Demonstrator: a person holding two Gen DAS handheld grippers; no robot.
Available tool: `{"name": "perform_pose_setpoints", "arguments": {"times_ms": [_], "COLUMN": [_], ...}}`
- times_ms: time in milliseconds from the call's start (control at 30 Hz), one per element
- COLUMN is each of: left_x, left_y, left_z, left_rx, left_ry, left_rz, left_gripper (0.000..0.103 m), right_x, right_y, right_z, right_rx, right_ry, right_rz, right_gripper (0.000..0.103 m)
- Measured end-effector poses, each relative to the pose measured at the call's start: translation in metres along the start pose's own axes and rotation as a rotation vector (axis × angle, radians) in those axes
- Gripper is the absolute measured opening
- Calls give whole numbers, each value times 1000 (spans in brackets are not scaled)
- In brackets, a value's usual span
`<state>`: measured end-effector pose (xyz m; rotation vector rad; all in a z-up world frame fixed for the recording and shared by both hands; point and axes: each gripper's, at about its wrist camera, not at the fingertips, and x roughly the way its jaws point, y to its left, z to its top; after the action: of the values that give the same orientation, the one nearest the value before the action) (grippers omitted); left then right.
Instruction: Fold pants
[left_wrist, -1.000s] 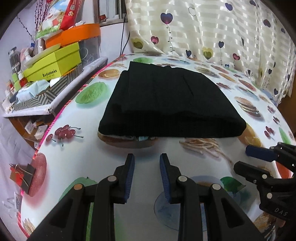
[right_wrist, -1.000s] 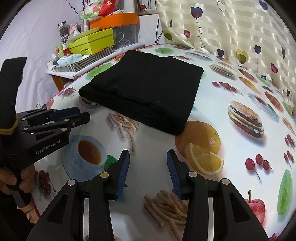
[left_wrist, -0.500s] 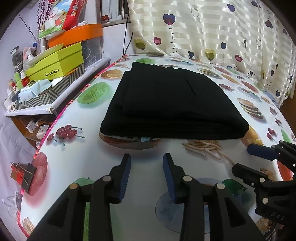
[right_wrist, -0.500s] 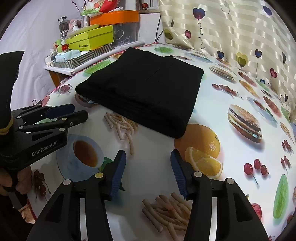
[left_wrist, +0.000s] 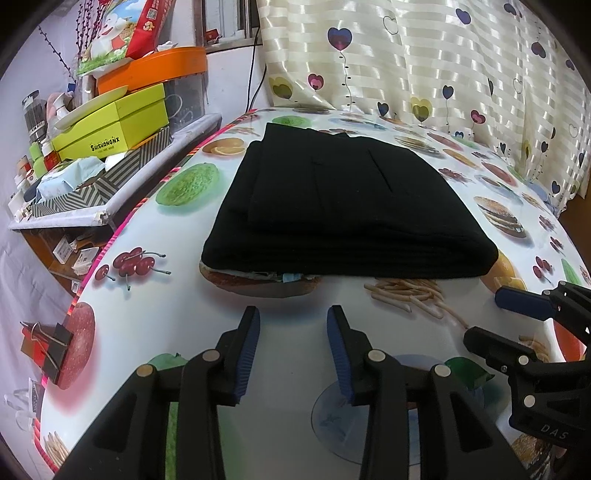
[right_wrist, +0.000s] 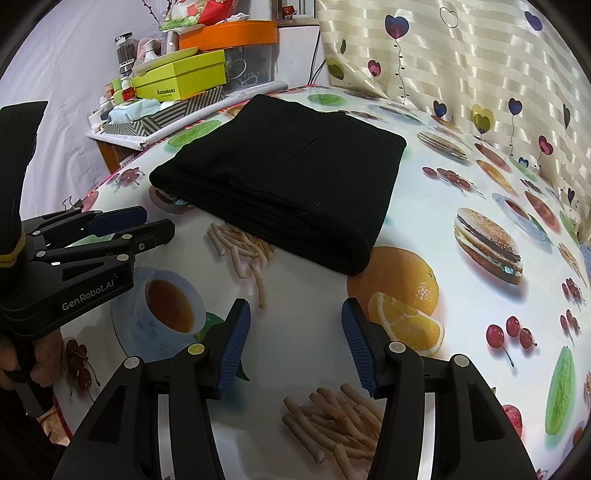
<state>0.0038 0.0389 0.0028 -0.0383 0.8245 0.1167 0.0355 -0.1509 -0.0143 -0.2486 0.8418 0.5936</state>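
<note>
The black pants (left_wrist: 343, 206) lie folded into a flat rectangular stack on the food-print tablecloth (left_wrist: 147, 295); they also show in the right wrist view (right_wrist: 291, 173). My left gripper (left_wrist: 293, 317) is open and empty, hovering over the table just short of the stack's near edge. My right gripper (right_wrist: 295, 310) is open and empty, back from the stack's near right corner. Each gripper shows in the other's view: the right one (left_wrist: 495, 317) at the right edge, the left one (right_wrist: 155, 221) at the left edge.
A side shelf (left_wrist: 110, 199) left of the table carries yellow-green boxes (left_wrist: 110, 125), an orange round box (left_wrist: 155, 70) and jars. A heart-print curtain (left_wrist: 443, 66) hangs behind the table. Binder clips (left_wrist: 44, 347) grip the table's left edge (left_wrist: 92, 266).
Both grippers have drawn back a little from the folded pants and their jaws have opened wider. The pants have not moved.
</note>
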Motion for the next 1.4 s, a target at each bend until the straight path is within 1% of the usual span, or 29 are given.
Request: {"name": "perform_pose_setpoints", "arguments": {"times_ms": [267, 1400], "left_x": [1, 1], "left_y": [2, 3], "left_z": [0, 1], "left_rx": [-2, -2], "left_ry": [1, 1], "left_rz": [1, 0], "left_gripper": [42, 43], "right_x": [0, 0], "right_y": [0, 0], "right_z": [0, 0], "right_rx": [0, 1], "right_ry": [0, 0], "right_rz": [0, 0], "right_gripper": [53, 54]}}
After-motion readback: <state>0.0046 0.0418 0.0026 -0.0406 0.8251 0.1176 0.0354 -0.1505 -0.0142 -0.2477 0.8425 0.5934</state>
